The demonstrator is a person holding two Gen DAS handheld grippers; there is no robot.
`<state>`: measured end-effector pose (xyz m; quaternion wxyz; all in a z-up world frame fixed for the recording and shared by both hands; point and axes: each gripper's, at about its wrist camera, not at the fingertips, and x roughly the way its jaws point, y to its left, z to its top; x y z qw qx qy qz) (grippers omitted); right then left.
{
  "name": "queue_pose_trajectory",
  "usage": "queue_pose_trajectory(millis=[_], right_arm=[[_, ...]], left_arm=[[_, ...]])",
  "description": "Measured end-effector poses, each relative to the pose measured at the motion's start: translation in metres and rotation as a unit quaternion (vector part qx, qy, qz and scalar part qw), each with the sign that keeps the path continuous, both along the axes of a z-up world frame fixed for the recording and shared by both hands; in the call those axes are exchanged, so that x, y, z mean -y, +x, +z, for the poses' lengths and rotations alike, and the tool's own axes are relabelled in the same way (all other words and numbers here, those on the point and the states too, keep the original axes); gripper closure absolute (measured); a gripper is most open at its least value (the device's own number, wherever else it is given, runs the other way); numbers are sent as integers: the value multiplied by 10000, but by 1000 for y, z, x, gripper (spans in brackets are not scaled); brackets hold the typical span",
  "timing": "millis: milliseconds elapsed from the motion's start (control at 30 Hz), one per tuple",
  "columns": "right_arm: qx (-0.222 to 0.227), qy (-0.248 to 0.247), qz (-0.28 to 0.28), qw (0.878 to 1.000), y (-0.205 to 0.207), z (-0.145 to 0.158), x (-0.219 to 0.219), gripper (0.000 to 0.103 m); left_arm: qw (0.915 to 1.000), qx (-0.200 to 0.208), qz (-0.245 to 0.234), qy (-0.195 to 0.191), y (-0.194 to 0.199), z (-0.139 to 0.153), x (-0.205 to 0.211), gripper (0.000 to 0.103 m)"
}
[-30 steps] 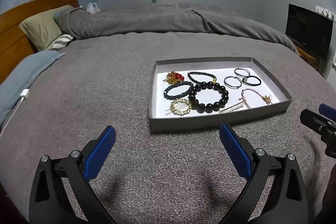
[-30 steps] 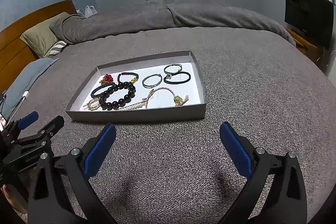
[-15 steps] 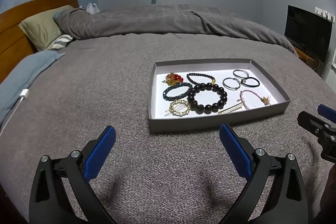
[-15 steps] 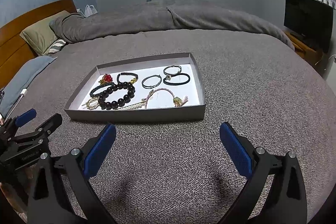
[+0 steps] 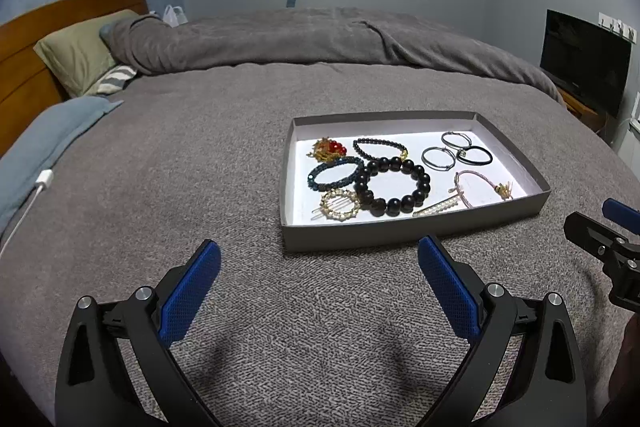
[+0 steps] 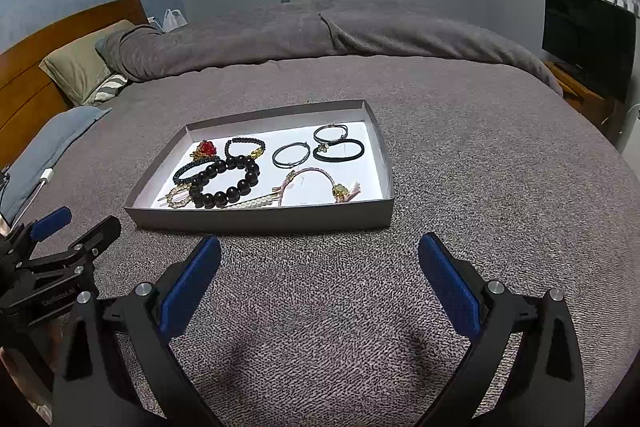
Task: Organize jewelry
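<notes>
both grippers, left [image 5: 319, 269] & right [image 6: 319, 269], spread wide, empty | big black bead bracelet [image 5: 393, 185] in tray [image 5: 404, 238] prob light, stiff-ish, slippery | grab rim side

Tray [image 5: 404, 239]: grey, shallow, white-floored, lying flat on the bed.
Black bead bracelet [image 5: 394, 185]: resting mid-tray.
Gold hair clip [image 5: 340, 205]: sitting near the front-left corner.
Pink bracelet [image 6: 316, 183]: lying front-right.

A: Tray [image 5: 404, 231] position?
B: On the bed cover [image 5: 200, 163], at 1 o'clock from the left gripper [image 5: 319, 259], 11 o'clock from the right gripper [image 6: 319, 259].
A: Inside?
B: Large bead bracelet [image 5: 394, 185] centre; round hair clip [image 5: 340, 205] at its 8 o'clock; hair ties [image 5: 460, 153] at 2 o'clock.
A: Behind?
B: Pillow [image 5: 80, 55], 10 o'clock.
</notes>
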<state>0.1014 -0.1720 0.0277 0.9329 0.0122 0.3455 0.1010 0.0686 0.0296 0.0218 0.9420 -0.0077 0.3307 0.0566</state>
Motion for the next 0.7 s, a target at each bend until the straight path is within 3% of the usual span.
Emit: queue_pose_trajectory(millis=[700], right_arm=[[27,-29,-4,10000,-1,0,0,5]], left_arm=[[10000,15,0,8,-1,0,1,5]])
